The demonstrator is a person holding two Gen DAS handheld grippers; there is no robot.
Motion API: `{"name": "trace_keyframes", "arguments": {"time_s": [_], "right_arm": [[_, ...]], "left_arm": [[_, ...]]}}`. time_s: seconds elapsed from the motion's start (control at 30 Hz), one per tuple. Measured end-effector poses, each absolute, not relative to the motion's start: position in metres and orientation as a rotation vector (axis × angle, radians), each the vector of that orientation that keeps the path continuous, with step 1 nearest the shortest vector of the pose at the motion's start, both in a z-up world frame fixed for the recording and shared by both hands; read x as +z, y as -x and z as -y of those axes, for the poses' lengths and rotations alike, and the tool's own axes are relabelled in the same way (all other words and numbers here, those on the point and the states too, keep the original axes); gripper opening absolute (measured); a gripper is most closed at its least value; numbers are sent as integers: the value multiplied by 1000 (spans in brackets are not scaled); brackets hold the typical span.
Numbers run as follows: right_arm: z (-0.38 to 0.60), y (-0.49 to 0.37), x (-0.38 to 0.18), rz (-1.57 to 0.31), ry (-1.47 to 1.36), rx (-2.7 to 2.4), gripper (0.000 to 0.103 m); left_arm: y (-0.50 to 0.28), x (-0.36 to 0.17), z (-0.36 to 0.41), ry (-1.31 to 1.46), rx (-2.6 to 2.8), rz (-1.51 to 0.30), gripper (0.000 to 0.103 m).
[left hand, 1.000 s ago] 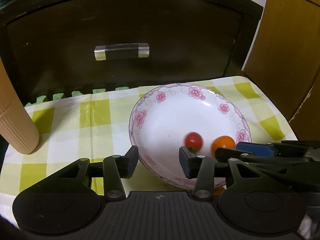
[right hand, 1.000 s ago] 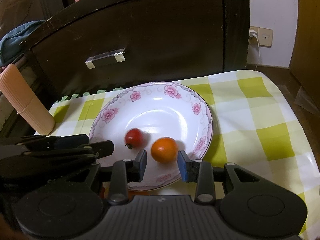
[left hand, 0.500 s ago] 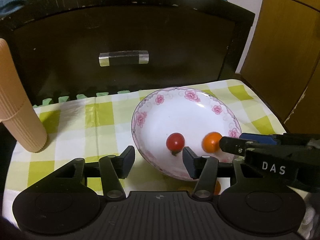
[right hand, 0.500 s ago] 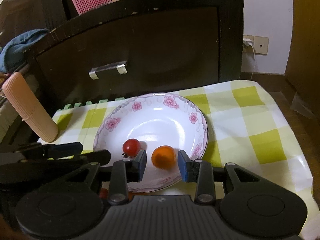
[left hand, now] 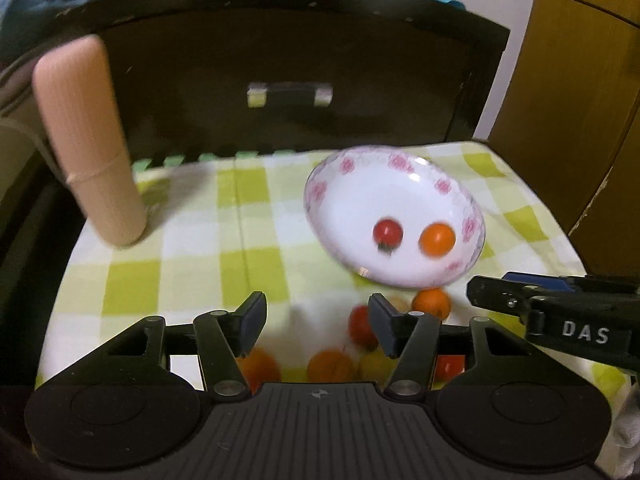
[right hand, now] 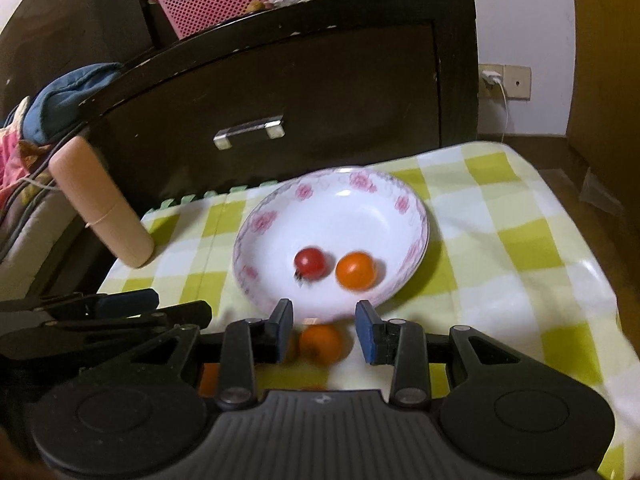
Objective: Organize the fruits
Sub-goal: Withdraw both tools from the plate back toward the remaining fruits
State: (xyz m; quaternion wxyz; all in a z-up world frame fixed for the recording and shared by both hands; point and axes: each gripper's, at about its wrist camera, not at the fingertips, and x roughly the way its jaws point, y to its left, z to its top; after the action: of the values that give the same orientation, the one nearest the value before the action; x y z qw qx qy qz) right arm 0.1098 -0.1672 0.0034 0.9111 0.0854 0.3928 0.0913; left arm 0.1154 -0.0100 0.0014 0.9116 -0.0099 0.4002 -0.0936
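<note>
step: between picks, two tomatoes lay plated | left gripper point(left hand: 316, 320) jaws had just been widening, empty | right gripper point(right hand: 325, 336) parted, gripping nothing | loose tomatoes point(left hand: 332, 366) at floral plate's point(right hand: 256, 224) six o'clock | next: grab orange tomato point(right hand: 320, 344)

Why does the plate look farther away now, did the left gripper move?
Yes. The left gripper backed away from the plate; its jaws, just opening, hold nothing, and fruit on the cloth shows.
</note>
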Motion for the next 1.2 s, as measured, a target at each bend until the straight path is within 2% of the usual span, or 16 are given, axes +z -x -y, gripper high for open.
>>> {"name": "trace_keyframes", "arguments": {"time_s": [0.63, 1.2], "right_arm": [[142, -61, -21, -907, -142, 240, 34], [127, -65, -44, -958, -80, 274, 34]], "left_arm": [[-76, -7, -10, -13, -192, -873, 67], [-85, -24, -17, -14, -168, -898, 68]]}}
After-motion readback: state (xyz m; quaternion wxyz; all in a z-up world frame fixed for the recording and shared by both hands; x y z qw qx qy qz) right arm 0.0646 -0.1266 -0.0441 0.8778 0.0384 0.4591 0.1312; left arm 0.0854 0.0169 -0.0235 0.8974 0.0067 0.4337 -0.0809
